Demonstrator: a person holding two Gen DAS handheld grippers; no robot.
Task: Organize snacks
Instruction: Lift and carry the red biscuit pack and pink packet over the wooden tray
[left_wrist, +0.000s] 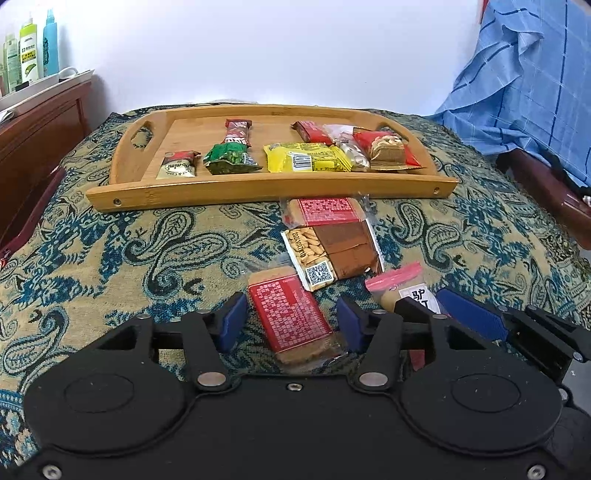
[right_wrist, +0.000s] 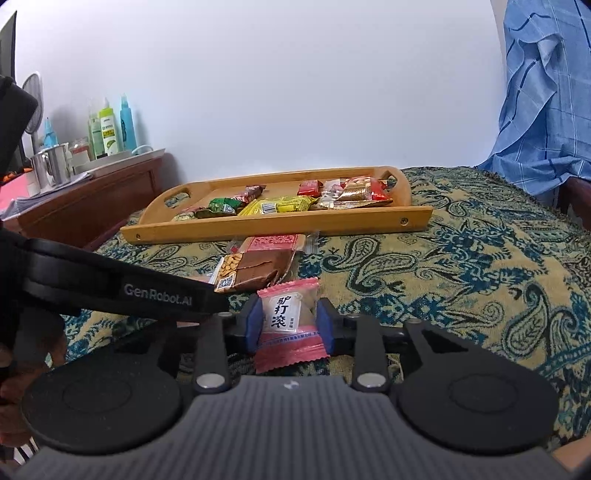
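red snack bar (left_wrist: 291, 317) between left jaws, untouched; pink packet (right_wrist: 290, 325) between right jaws.

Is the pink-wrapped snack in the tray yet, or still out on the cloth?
Out. The pink-wrapped snack sits between the right gripper pads on the patterned cloth, well short of the wooden tray.

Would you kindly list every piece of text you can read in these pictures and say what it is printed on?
"GenRobot.AI": on the black arm of the left claw.
"驴打滚": on the pink packet between the right claw's pads.
"o-mimi", partly hidden: on the small sachet in the wooden tray.
Red-label bars, QR codes, barcode, bottle labels: too small to read.
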